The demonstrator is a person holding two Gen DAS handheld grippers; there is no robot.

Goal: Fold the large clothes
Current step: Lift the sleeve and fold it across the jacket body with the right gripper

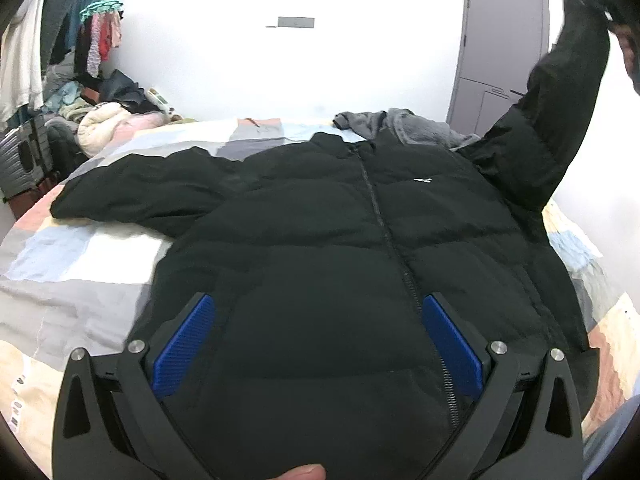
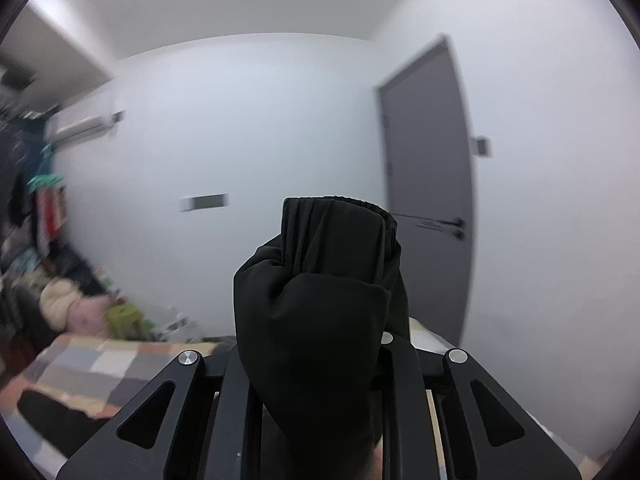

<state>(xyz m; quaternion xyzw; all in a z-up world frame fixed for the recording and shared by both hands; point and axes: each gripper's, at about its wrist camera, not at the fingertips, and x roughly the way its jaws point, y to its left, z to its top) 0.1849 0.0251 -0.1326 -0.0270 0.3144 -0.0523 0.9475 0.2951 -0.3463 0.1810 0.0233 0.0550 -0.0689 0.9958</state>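
A large black puffer jacket (image 1: 312, 240) lies front up, zipped, on the patchwork bedspread (image 1: 68, 272). Its left sleeve (image 1: 136, 196) lies flat, stretched out to the left. Its right sleeve (image 1: 560, 120) is lifted high in the air at the right. My left gripper (image 1: 318, 320) is open, its blue pads (image 1: 184, 344) spread wide just above the jacket's lower front. My right gripper (image 2: 320, 320) is shut on the cuff end of the right sleeve (image 2: 320, 280), which hides its fingers.
A grey fleece garment (image 1: 400, 124) lies beyond the jacket's collar. Piled clothes and a cream bundle (image 1: 104, 120) sit at the far left, with hanging clothes (image 1: 100, 36) above. A grey door (image 1: 500, 48) stands at the back right.
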